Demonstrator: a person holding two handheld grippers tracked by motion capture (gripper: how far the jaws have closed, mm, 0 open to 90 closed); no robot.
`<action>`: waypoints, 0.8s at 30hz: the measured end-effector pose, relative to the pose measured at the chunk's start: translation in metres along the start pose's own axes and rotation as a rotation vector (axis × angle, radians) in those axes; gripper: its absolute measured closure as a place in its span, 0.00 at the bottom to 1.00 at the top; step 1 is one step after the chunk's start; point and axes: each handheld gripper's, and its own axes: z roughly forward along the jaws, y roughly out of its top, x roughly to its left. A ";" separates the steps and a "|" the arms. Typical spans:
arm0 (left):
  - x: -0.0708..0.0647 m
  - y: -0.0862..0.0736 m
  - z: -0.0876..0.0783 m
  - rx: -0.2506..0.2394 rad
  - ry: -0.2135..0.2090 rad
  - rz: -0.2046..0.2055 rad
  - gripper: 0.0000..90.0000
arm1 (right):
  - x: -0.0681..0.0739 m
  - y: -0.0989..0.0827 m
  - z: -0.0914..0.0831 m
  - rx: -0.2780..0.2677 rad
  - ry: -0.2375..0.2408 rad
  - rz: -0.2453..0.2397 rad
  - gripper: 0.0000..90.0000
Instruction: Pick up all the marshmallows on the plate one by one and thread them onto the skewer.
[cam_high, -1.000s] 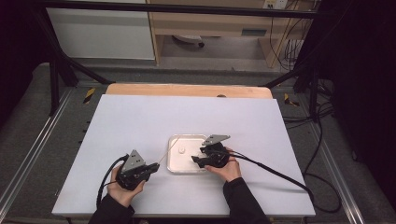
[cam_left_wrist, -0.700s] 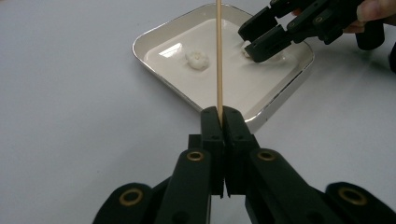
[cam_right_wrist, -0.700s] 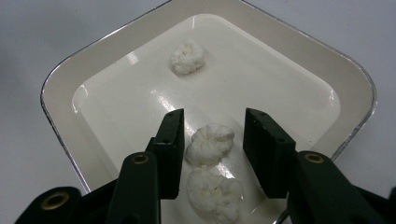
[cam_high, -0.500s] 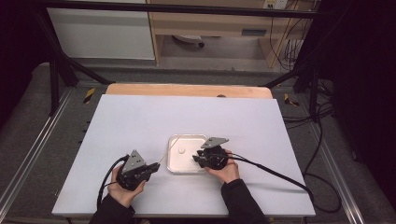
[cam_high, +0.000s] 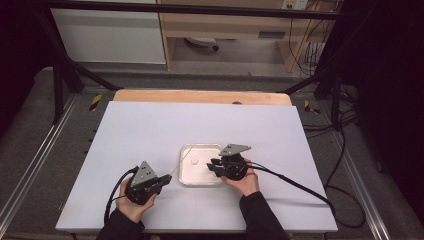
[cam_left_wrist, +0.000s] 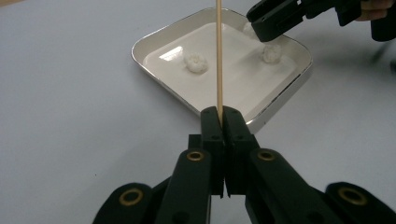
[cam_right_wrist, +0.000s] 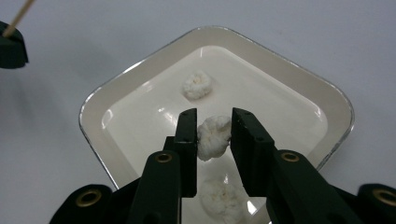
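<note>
Since the earlier frames the right gripper (cam_high: 214, 167) has edged slightly lower over the tray (cam_high: 186, 180), jaws just closing. In the right gripper view its pads now pinch a white puffy piece (cam_right_wrist: 213, 137) at frame centre, lifted clear of the tray floor; a second piece (cam_right_wrist: 198, 85) lies above it in frame, a third (cam_right_wrist: 223, 198) below, near the bottom edge. Left gripper (cam_left_wrist: 220, 113), lower left of the high view, unmoved, clenched on a thin wooden skewer (cam_left_wrist: 218, 56) that runs straight up the left gripper view across the tray. White table (cam_high: 150, 130) beneath.
</note>
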 end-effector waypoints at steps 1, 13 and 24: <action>0.000 0.000 0.000 -0.002 0.000 0.001 0.99 | 0.000 0.002 -0.003 -0.012 0.006 0.007 0.81; -0.004 0.001 0.000 -0.027 -0.013 0.003 0.99 | 0.000 0.021 -0.035 -0.161 0.086 0.071 0.82; -0.006 0.001 0.001 -0.032 -0.017 0.012 0.99 | -0.008 0.036 -0.046 -0.293 0.189 0.201 0.81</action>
